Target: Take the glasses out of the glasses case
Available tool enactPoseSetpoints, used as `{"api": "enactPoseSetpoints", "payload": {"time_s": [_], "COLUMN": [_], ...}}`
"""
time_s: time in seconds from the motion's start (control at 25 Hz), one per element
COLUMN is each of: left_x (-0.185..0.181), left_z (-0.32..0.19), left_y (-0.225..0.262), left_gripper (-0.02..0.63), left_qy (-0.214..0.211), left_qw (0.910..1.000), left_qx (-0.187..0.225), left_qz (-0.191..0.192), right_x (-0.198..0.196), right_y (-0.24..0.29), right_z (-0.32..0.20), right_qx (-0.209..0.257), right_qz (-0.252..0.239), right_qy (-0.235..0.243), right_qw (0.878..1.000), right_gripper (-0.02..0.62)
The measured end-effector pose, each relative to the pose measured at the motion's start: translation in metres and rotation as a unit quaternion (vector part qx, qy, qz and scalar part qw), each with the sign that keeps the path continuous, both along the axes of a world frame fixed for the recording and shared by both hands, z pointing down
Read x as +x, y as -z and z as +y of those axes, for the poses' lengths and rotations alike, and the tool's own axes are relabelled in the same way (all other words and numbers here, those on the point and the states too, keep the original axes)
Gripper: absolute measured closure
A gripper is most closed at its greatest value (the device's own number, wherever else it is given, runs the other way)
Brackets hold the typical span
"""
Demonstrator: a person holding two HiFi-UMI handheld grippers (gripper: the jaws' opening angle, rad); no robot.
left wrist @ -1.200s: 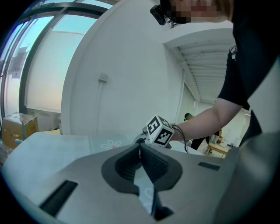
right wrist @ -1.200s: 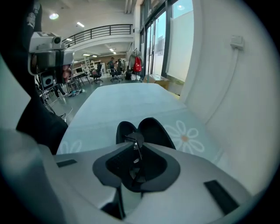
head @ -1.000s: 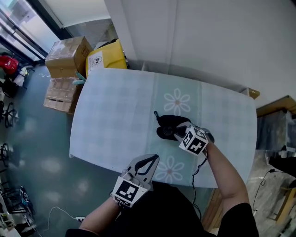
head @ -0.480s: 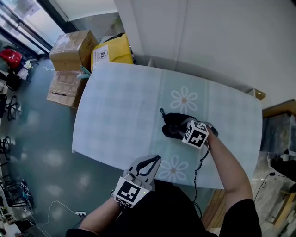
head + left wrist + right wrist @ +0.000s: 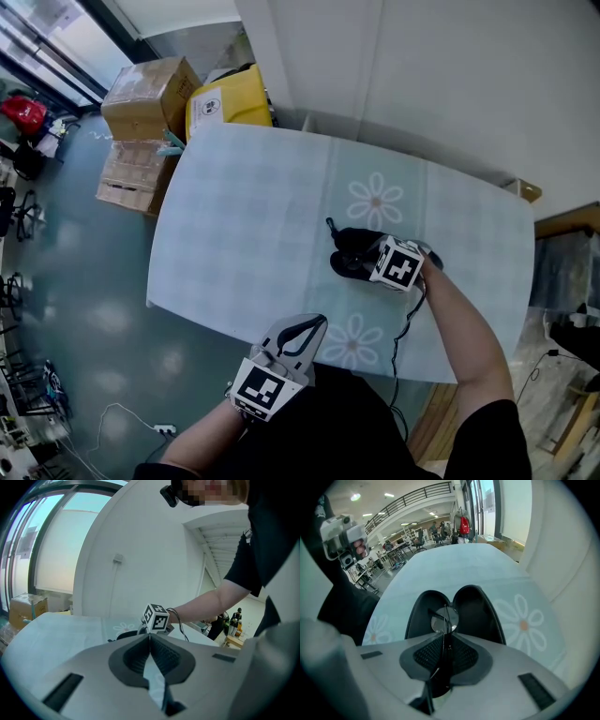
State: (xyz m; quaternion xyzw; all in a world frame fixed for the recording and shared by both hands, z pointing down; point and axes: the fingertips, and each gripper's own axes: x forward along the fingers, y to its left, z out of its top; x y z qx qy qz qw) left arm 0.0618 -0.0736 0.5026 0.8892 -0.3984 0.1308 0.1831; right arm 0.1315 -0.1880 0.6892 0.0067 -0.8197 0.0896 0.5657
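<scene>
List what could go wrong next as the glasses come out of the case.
1. The right gripper pinches only a thin part of the frame of the glasses; they could twist or slip free.
2. The left gripper is shut and empty near the table edge, so nothing steadies the open case; it might drag along.
</scene>
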Motion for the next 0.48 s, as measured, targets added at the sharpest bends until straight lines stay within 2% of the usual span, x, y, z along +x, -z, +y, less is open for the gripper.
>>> {"api": "enactPoseSetpoints", "payload": {"time_s": [0.48], "left_x": [0.0013], "left_z": [0.0050], "left_y": [0.0052], "left_gripper": [0.575], "left_qy": [0.006], "left_qw": [1.0000], "left_qx": [0.006], "left_qz": [0.000], "right_x": [0.0011], "right_y": [0.0021], "right_z": [-0.0008], "right_qx": [0.028], "right_qz": [-0.010], "right_qy": [-0.008], "right_qw": [1.000], "right_gripper": [0.538]}}
